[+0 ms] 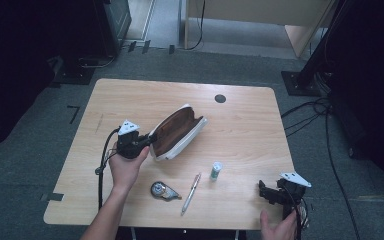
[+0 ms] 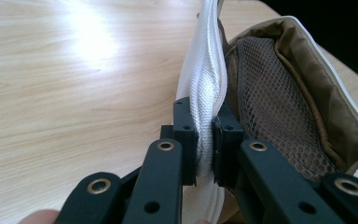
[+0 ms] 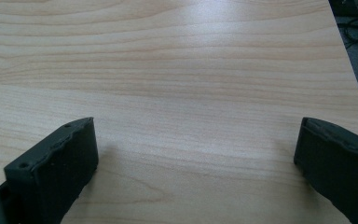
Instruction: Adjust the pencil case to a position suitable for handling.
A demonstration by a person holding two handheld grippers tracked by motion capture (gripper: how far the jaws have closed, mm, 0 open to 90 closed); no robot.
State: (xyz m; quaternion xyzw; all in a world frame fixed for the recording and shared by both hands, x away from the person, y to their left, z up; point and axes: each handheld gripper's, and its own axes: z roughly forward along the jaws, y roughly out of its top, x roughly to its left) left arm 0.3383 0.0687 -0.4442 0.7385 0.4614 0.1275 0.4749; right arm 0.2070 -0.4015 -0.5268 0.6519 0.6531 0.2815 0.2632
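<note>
A white pencil case with a brown lining lies open in the middle of the wooden table. My left gripper is shut on its near white wall; in the left gripper view the pads pinch the zipper-edged white fabric, with the brown mesh pocket to the right. My right gripper rests near the table's front right corner, and in the right gripper view its jaws stand wide apart over bare wood with nothing between them.
In front of the case lie a correction tape dispenser, a silver pen and a small green-and-white tube. A dark round grommet sits near the table's far edge. Cables trail over the floor to the right.
</note>
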